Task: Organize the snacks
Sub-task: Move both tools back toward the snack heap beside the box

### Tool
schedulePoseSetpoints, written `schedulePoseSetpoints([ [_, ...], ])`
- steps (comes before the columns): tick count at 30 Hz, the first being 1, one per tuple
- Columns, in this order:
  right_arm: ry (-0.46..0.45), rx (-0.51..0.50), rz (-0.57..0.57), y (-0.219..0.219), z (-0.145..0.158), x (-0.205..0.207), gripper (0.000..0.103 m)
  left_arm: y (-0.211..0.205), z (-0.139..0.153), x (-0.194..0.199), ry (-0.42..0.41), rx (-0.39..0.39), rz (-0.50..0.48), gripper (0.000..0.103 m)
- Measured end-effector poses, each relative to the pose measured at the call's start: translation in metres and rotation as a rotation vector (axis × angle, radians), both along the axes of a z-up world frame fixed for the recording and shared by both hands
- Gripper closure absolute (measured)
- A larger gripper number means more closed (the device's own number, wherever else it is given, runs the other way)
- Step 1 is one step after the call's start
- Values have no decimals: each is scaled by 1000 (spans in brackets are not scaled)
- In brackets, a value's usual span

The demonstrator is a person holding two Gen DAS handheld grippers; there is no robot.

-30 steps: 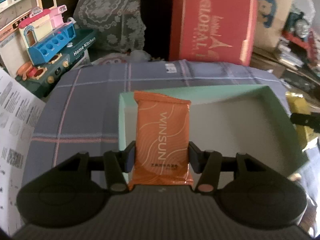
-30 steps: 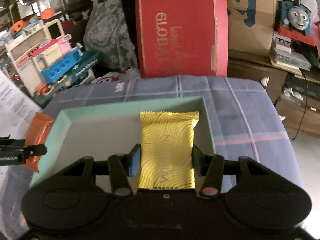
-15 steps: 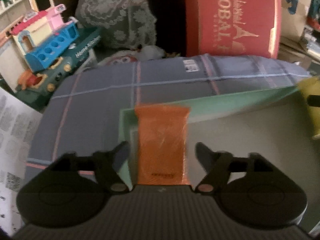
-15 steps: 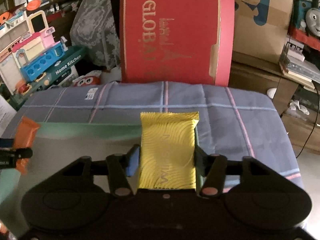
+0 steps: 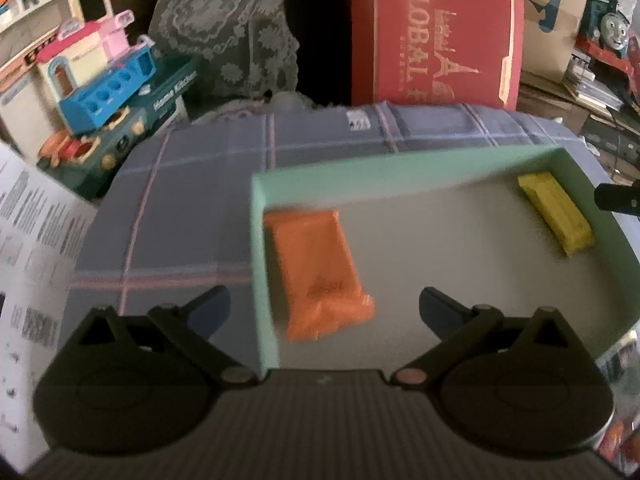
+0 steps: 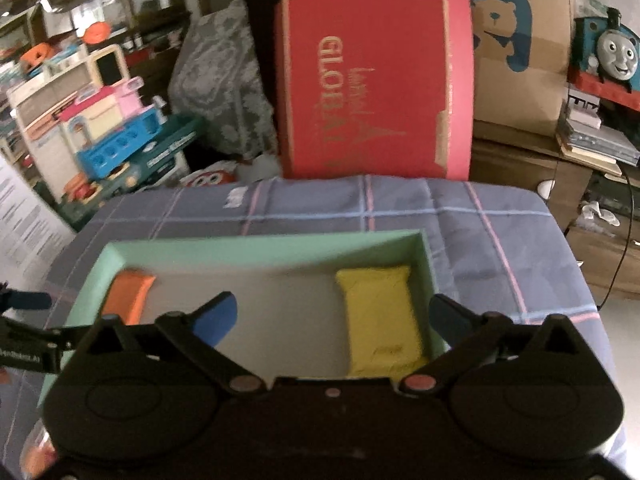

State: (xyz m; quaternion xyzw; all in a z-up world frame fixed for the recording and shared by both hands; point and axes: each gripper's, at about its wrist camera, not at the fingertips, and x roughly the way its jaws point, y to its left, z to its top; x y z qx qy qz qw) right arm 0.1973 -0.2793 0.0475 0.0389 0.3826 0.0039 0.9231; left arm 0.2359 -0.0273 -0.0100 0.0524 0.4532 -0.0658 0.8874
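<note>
A shallow mint-green box (image 5: 360, 168) lies on the plaid cloth. An orange snack packet (image 5: 316, 268) rests inside it against the left wall, loose between the wide-apart fingers of my left gripper (image 5: 324, 300), whose jaws are opening. In the right wrist view, a yellow snack packet (image 6: 380, 316) lies by the right wall of the box (image 6: 260, 242). It is free of my right gripper (image 6: 334, 305), whose jaws are opening too. Each view also catches the other packet: the yellow one (image 5: 556, 212) and the orange one (image 6: 132, 296).
The blue-grey plaid cloth (image 5: 192, 200) covers the table. Behind it stand a red "GLOBAL" box (image 5: 436, 36), a toy kitchen set (image 5: 100, 80), a cardboard box (image 6: 520, 48) and a toy train (image 6: 608, 52). A printed paper sheet (image 5: 28, 240) hangs at the left.
Both grippers went from shut on their packets to wide open. The orange and yellow packets dropped out and now lie on the box floor.
</note>
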Motion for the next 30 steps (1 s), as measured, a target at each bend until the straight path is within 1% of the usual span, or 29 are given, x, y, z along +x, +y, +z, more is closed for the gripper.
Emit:
schedulePoseSetpoints([
  [7, 29, 2, 47, 39, 7, -53, 0, 32, -6, -65, 42, -12, 27, 0],
  [13, 74, 29, 101, 71, -2, -92, 0, 51, -21, -112, 78, -4, 38, 0],
  [19, 105, 94, 134, 87, -11, -112, 0, 64, -36, -138, 101, 12, 46, 0],
  [21, 122, 114, 151, 93, -13, -112, 2, 69, -38, -143, 100, 7, 47, 1],
  [22, 132, 120, 165, 97, -14, -113, 5, 70, -39, -144, 100, 6, 47, 3],
  [24, 142, 122, 195, 108, -17, -115, 8, 73, -41, -147, 100, -3, 42, 10],
  [25, 148, 120, 216, 113, -18, -115, 16, 75, -41, -147, 100, -16, 39, 12],
  [26, 157, 118, 237, 118, -20, -115, 20, 77, -42, -148, 98, -31, 37, 18],
  [27, 166, 116, 257, 125, -23, -114, 21, 79, -42, -147, 99, -46, 34, 27],
  [28, 173, 112, 275, 131, -25, -113, 25, 81, -42, -147, 101, -56, 33, 33],
  [29, 185, 105, 298, 138, -28, -111, 34, 82, -44, -147, 106, -64, 31, 44],
  [30, 198, 98, 315, 144, -31, -109, 37, 84, -45, -147, 113, -76, 24, 51],
])
